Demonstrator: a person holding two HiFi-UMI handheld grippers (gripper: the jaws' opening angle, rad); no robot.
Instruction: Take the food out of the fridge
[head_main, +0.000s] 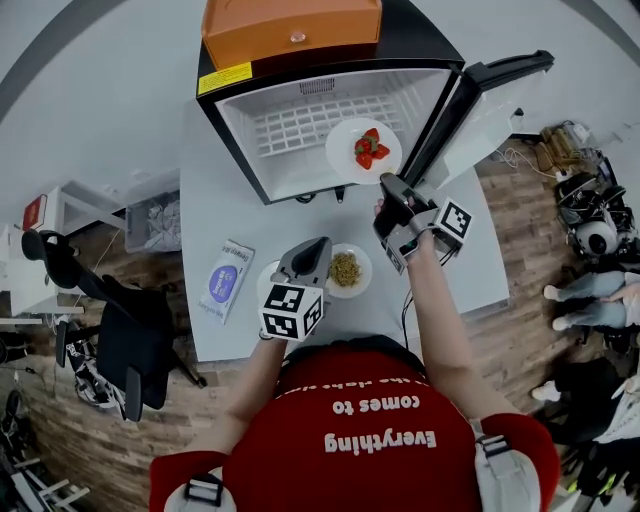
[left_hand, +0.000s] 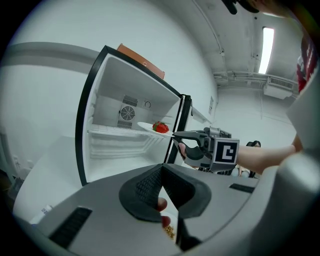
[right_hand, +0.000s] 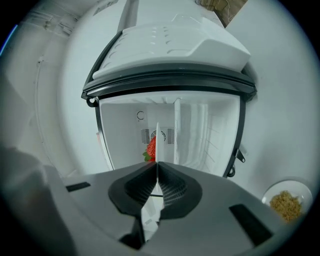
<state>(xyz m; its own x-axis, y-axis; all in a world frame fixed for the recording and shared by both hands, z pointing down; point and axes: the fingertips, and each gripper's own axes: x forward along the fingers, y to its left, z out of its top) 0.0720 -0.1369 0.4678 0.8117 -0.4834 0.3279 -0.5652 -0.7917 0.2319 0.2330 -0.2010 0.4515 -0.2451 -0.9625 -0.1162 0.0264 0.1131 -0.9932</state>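
Currently a white plate (head_main: 343, 160) of strawberries (head_main: 370, 148) is pinched at its rim by the right gripper (head_main: 385, 185) and held at the front of the open fridge (head_main: 235, 130). The left gripper (head_main: 318, 245) is seen with jaws together, nothing held, over the worktop (head_main: 230, 215), just beside a plate of grain food (head_main: 345, 268).

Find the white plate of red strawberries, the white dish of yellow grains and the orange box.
White plate of red strawberries (head_main: 336, 152): head view, left rim.
White dish of yellow grains (head_main: 366, 272): head view, right rim.
Orange box (head_main: 290, 25): head view, top.
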